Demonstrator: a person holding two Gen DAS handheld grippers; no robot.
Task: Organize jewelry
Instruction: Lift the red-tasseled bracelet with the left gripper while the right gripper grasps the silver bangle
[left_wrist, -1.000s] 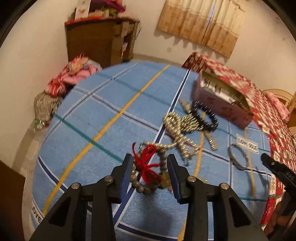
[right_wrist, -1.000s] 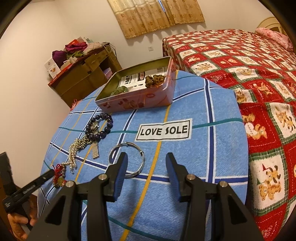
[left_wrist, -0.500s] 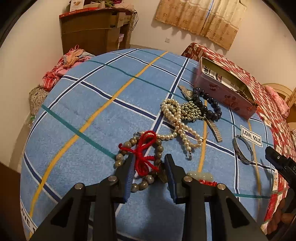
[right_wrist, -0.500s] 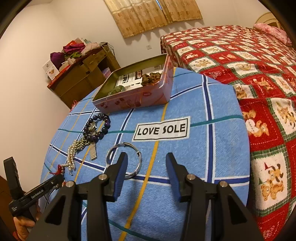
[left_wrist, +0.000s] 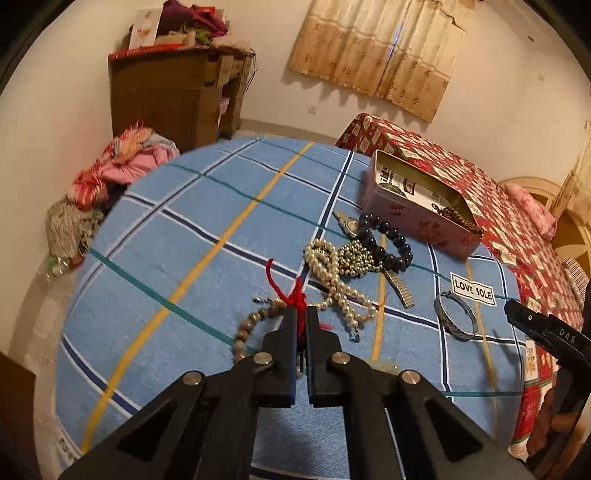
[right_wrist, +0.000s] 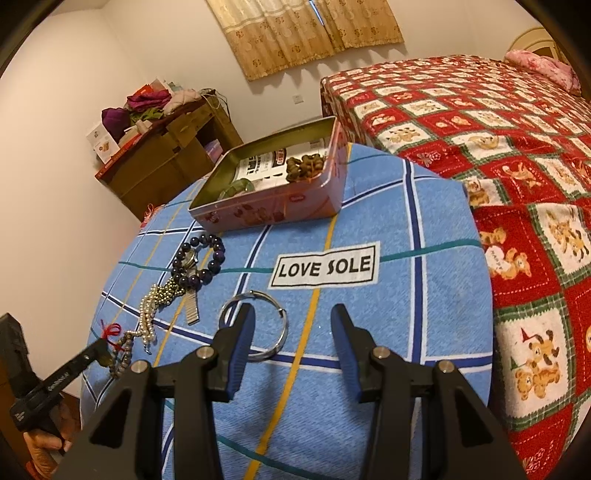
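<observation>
blue plaid cloth (right_wrist: 424, 306), pink tin (right_wrist: 280, 210) holding brown beads (right_wrist: 304, 168), green bangle (right_wrist: 234, 190)

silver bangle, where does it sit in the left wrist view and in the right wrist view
Left wrist view: the silver bangle lies right of centre on the blue cloth, just below-left of the LOVE SOLE label.
Right wrist view: lower centre, partly behind the right gripper's open left finger.
Shared landmark: the LOVE SOLE label, right beside the bangle in both.
</observation>
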